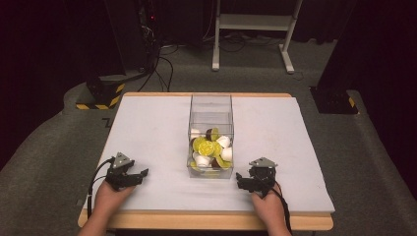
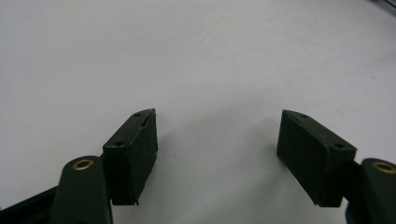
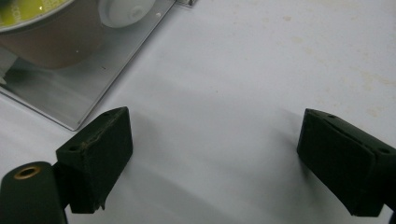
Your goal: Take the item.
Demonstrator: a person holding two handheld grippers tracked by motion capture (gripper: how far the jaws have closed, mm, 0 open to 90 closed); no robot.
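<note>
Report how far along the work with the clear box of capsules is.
Nothing looks done yet: the capsules all lie inside the clear box. In hand: nothing; the left gripper and right gripper rest open on the white mat, flanking the box. All handling of the capsules remains.

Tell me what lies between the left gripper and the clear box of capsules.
Nothing: in the high view, only bare white mat separates the left gripper from the clear box. The left gripper view shows the same bare mat ahead of its open jaws.
</note>
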